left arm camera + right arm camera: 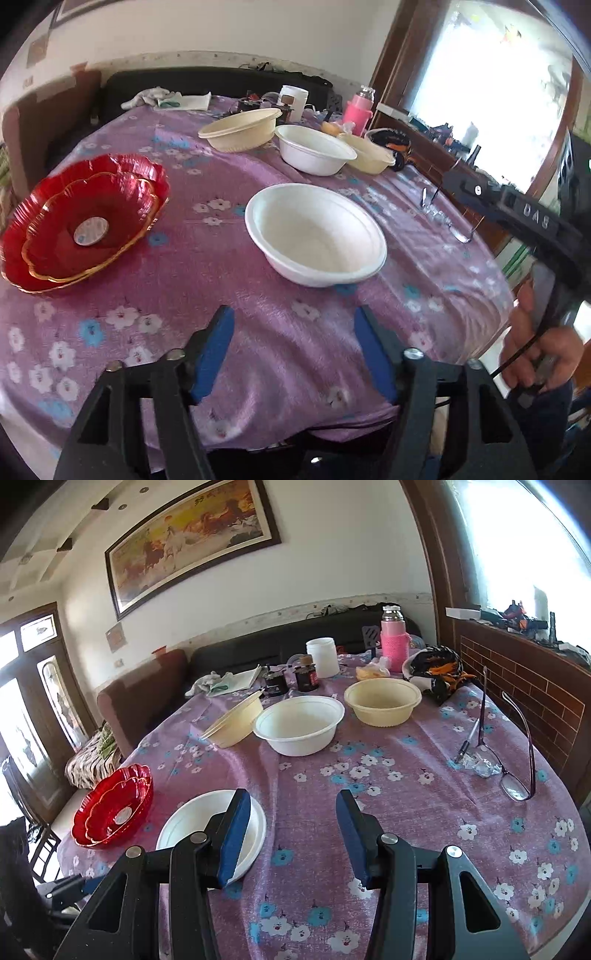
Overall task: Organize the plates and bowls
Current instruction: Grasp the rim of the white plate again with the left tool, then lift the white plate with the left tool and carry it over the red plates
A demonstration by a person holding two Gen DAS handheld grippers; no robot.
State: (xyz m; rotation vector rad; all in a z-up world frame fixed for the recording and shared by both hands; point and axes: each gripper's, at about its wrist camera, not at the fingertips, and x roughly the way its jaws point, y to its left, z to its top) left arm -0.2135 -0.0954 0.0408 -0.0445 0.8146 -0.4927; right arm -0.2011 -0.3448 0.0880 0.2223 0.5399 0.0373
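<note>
Two red scalloped plates (pixel 88 221), one nested in the other, sit at the table's left; they also show in the right wrist view (pixel 114 806). A white bowl (pixel 314 232) stands in front of my open, empty left gripper (pixel 293 325). Further back stand a cream bowl (pixel 240 129), a second white bowl (pixel 314 149) and another cream bowl (pixel 369 155). In the right wrist view my right gripper (pixel 291 808) is open and empty above the cloth, with the near white bowl (pixel 192 823) partly behind its left finger, and the far bowls (pixel 299 723) (pixel 382 701) (pixel 236 718) ahead.
A purple flowered cloth (pixel 406 830) covers the round table. Glasses (pixel 515 771), a pen (pixel 467 742) and a crumpled wrapper lie at the right. A pink bottle (pixel 393 642), white jar (pixel 323 657), small dark jars and a patterned cloth (pixel 439 672) stand at the back. A sofa lies behind.
</note>
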